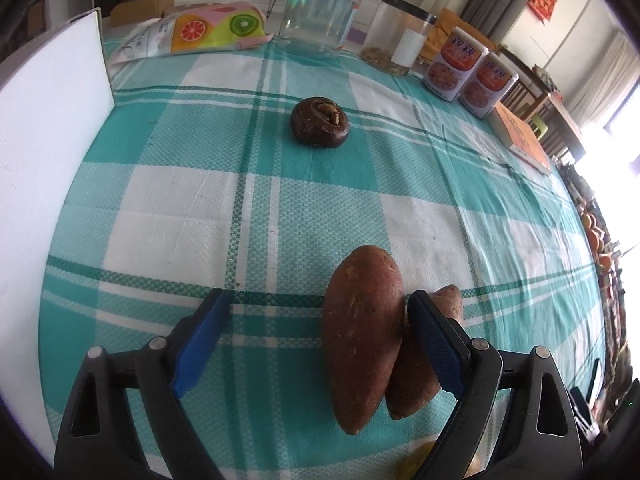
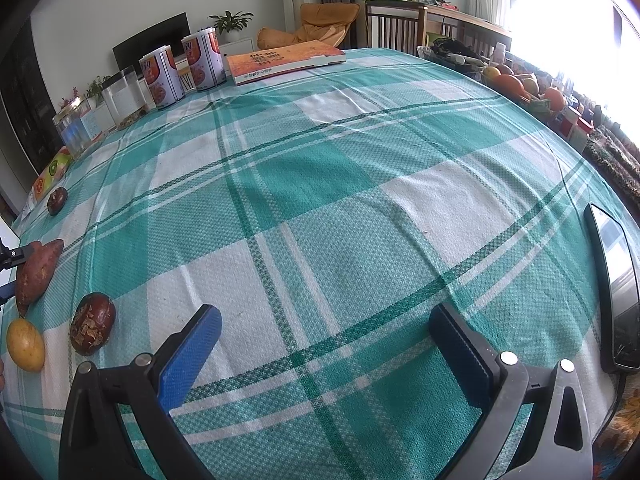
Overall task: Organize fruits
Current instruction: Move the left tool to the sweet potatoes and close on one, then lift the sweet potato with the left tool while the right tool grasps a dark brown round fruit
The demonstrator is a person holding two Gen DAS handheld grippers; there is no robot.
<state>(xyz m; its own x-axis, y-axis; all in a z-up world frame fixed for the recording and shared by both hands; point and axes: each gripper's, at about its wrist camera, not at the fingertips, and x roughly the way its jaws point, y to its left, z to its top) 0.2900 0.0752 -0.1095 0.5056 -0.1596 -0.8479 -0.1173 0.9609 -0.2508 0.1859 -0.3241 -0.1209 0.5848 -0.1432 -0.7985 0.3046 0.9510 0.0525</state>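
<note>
Teal-and-white checked tablecloth [image 1: 208,216] covered the whole table in a bright living room w/ a window on one side.

Our left gripper [image 1: 320,336] stood wide open, holding nothing. Its right blue pad sat wedged btwn two reddish-brown sweet potatoes: the larger sweet potato [image 1: 362,336] lay inside the jaws against that pad, w/ a big gap to the left pad, and the smaller sweet potato [image 1: 420,364] lay just outside it, touching the first. Farther ahead sat a dark brown wrinkled round fruit [image 1: 320,122], well apart. Beyond it stood a clear glass jar [image 1: 320,12], a fruit-print bag [image 1: 200,30] and two orange-labelled cans [image 1: 472,72].

Our right gripper [image 2: 326,344] was also fully open & empty, hovering over bare cloth. Off to its left lay a mottled red-brown round fruit [image 2: 93,324] and a yellow oval fruit [image 2: 26,344], near each other; the potatoes showed at that view's edge.

Risks as we judged them:
- Closing from there would grab the large potato off-centre; its tapered shape could let it pivot or squirt out.
- The pad btwn the two could shove the small one, maybe rolling it toward the table edge; the edge wasn't visible, so we couldn't tell how close it was.
- Round fruits would roll if nudged.
- A black tablet-like device [image 2: 612,280] lay near the right gripper; a wide swing could clip it.
</note>
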